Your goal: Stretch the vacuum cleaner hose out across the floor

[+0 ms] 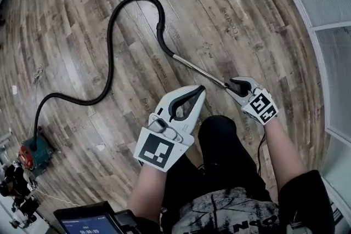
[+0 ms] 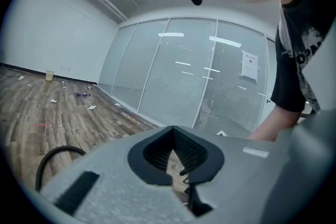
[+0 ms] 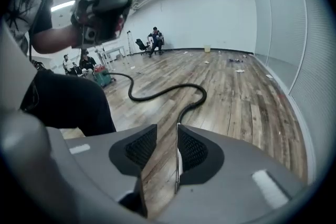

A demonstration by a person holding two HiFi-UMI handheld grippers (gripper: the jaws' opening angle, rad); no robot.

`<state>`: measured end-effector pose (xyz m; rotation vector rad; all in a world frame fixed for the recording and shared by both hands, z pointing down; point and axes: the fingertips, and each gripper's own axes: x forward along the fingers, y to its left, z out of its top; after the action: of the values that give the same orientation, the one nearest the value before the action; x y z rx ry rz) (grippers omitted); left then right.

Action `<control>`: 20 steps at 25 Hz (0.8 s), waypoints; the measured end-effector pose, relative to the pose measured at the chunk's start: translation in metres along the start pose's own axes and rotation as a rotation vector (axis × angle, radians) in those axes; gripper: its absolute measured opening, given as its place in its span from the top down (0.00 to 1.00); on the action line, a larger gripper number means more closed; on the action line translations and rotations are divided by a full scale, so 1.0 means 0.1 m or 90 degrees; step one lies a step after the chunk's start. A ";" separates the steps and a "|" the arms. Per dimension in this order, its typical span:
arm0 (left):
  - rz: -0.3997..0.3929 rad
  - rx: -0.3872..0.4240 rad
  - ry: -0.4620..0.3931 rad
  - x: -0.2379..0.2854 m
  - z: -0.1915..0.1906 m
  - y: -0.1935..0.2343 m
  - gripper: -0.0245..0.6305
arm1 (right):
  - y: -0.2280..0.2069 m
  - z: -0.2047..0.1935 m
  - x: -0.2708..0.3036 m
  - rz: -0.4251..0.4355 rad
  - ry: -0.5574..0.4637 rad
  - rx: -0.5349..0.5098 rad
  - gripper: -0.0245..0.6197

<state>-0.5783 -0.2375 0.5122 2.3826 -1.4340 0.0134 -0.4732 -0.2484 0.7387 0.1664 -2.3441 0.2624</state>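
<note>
Hose [image 1: 109, 41] snaking in loose curves over floor [image 1: 230, 3], from cleaner [image 1: 35, 153] to wand [image 1: 197, 69]. Right gripper [image 1: 230, 85] unclenched, wand between jaws; left gripper [image 1: 198, 90] clenched, empty. Clamp wand squarely, then pull steadily away from cleaner, low.

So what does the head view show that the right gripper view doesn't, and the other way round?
Only the head view: a screen at the bottom edge and the marker cube on the right gripper. Only the right gripper view: the far wall, seated people, and the gap between its open jaws. Both: the hose, its metal tube, the vacuum, the wood floor and the left gripper.
</note>
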 end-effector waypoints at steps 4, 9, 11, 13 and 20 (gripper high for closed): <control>-0.004 -0.034 -0.011 0.17 -0.46 0.00 0.96 | -0.23 -1.08 0.84 -0.001 0.077 0.021 0.68; 0.016 -0.013 0.052 0.18 -1.02 -0.06 0.96 | -0.47 -2.31 1.80 0.019 0.181 0.002 0.64; 0.032 0.000 0.056 0.17 -1.23 -0.08 0.96 | -0.55 -2.71 2.05 0.016 0.221 0.003 0.61; 0.052 0.015 0.070 0.13 -1.43 -0.11 0.96 | -0.55 -3.02 2.27 0.014 0.244 0.003 0.61; 0.130 0.007 0.104 -0.04 -1.79 -0.03 0.96 | -0.52 -3.42 2.83 0.039 0.309 -0.006 0.59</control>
<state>-0.5464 -0.1783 0.6782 2.1774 -1.5935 0.2621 -0.4288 -0.2296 1.1832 0.0213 -1.8703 0.2863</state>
